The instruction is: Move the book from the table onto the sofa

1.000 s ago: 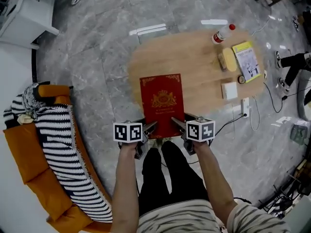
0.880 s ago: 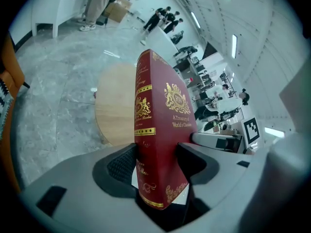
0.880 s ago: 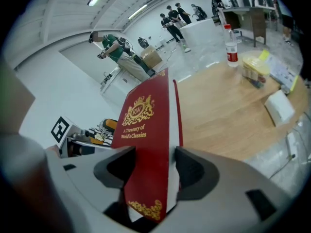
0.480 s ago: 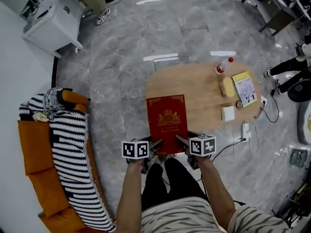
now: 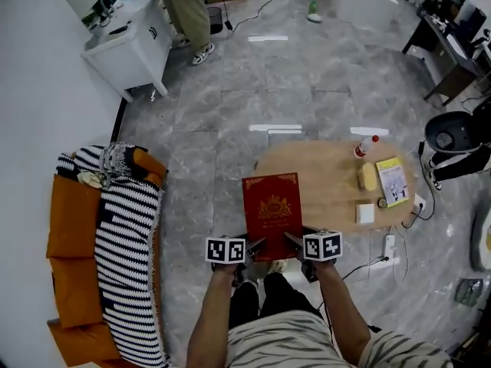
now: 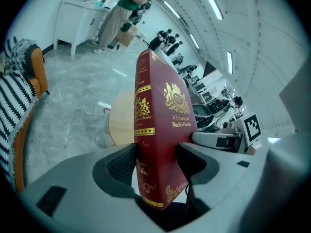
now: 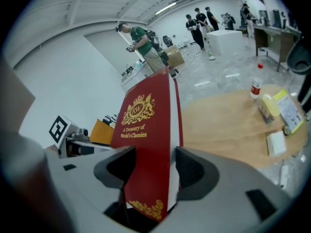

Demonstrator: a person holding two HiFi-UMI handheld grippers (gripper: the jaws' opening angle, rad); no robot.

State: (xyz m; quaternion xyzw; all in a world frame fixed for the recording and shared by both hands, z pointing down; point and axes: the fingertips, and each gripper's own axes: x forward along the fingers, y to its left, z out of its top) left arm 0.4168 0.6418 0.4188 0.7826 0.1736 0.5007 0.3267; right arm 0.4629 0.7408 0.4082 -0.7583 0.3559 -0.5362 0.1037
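The red hardback book (image 5: 271, 211) with gold print hangs in the air over the near left edge of the oval wooden table (image 5: 326, 173). My left gripper (image 5: 257, 244) is shut on its near left corner and my right gripper (image 5: 292, 239) on its near right corner. In the left gripper view the book (image 6: 154, 125) stands between the pads of the left gripper (image 6: 155, 163), spine toward the camera. In the right gripper view the book (image 7: 148, 123) sits clamped in the right gripper (image 7: 149, 166). The orange sofa (image 5: 70, 228) stands at the left, draped with a striped blanket (image 5: 123, 251).
On the table's right end lie a bottle (image 5: 366, 146), a yellow sponge (image 5: 368, 176), a yellow booklet (image 5: 393, 181) and a white block (image 5: 365, 213). A white cabinet (image 5: 130, 46) and a standing person (image 5: 188, 6) are at the back left. Cables (image 5: 387, 255) trail on the floor.
Both grippers have risen together with the book, lifting it off the table. The view has pulled back, showing more of the room and the sofa.
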